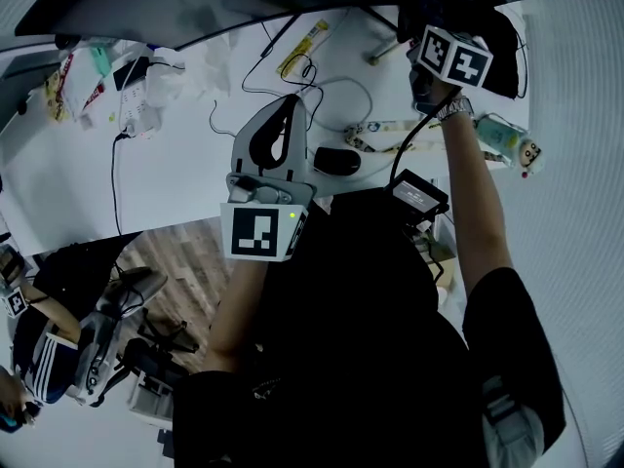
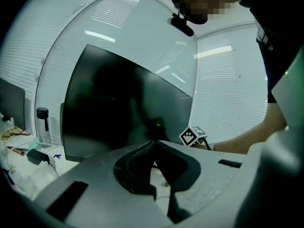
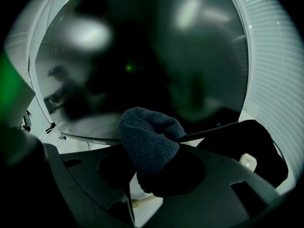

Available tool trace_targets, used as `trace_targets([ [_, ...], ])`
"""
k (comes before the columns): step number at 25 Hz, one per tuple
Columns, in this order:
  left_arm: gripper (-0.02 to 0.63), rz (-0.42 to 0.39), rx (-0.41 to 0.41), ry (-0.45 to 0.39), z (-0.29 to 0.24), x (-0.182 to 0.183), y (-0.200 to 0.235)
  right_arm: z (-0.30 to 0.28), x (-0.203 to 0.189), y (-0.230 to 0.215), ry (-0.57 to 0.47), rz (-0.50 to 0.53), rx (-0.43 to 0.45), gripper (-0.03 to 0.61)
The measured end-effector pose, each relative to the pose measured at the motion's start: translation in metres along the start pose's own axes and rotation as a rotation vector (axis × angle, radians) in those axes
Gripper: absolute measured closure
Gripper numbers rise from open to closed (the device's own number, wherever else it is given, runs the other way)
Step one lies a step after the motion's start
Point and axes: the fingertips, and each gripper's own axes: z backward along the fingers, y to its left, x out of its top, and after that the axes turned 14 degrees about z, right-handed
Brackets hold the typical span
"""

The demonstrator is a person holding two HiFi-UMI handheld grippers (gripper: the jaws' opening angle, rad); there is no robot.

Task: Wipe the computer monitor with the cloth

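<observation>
The dark monitor fills the right gripper view, its lower edge just beyond the jaws. My right gripper is shut on a bunched dark blue knit cloth, which is held up close to the screen. In the head view that gripper is raised at the top right, under the monitor's overhanging edge. My left gripper hovers over the white desk in the middle, jaws shut on nothing. In the left gripper view, this gripper faces the black screen from a distance.
Cables, a black mouse, a yellow packet and snack wrappers lie on the desk. A small black device and a toy figure sit at the right. Another person sits at the lower left.
</observation>
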Motion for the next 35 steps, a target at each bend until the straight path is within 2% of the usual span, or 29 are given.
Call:
trace_targets([
  [6,0.606,-0.003,-0.005,0.005,0.009,0.003,0.012,-0.006,0.001,0.029,0.003,0.004,0.020,0.441],
  [21,0.607,-0.011,-0.026,0.008,0.027,0.012,0.036,-0.009,0.009,0.069,0.002,0.015,0.028,0.440],
  [35,0.606,-0.016,-0.012,-0.006,0.054,0.017,0.059,-0.015,0.014,0.111,-0.013,0.018,0.043,0.441],
])
